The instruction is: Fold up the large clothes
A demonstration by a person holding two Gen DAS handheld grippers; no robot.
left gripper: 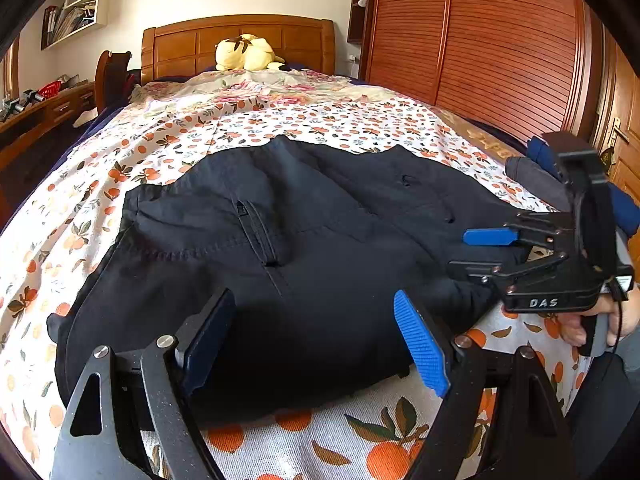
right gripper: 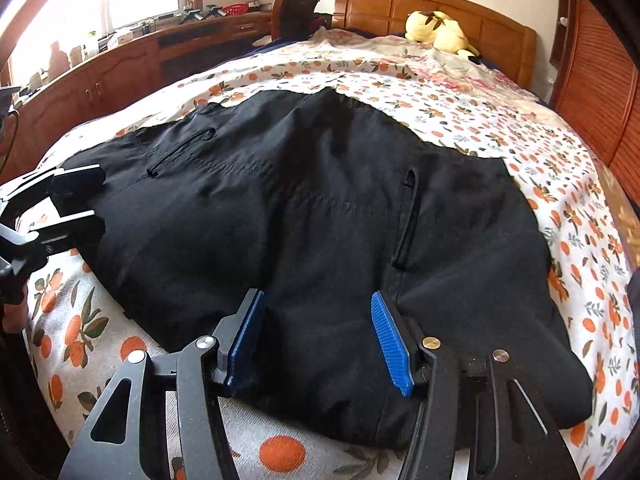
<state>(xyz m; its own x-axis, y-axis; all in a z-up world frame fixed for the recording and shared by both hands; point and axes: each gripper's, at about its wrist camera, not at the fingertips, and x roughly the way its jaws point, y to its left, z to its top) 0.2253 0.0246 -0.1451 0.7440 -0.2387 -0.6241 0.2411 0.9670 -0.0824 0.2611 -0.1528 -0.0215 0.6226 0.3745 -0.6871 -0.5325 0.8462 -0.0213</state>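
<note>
A large black garment (left gripper: 288, 256), pants with loops and pockets, lies spread on the bed; it also fills the right wrist view (right gripper: 320, 216). My left gripper (left gripper: 316, 340) is open, its blue pads low over the garment's near edge. My right gripper (right gripper: 320, 340) is open too, over the near edge further right. In the left wrist view the right gripper (left gripper: 476, 252) shows at the garment's right edge with its jaws apart. In the right wrist view the left gripper (right gripper: 80, 196) shows at the garment's left edge, jaws apart.
The bed has an orange-print sheet (left gripper: 320, 120). A yellow plush toy (left gripper: 248, 54) lies by the wooden headboard (left gripper: 240, 36). A wooden wardrobe (left gripper: 500, 48) stands right of the bed, a desk and chair (right gripper: 160, 52) left. Blue and grey clothes (left gripper: 536, 168) lie at the right edge.
</note>
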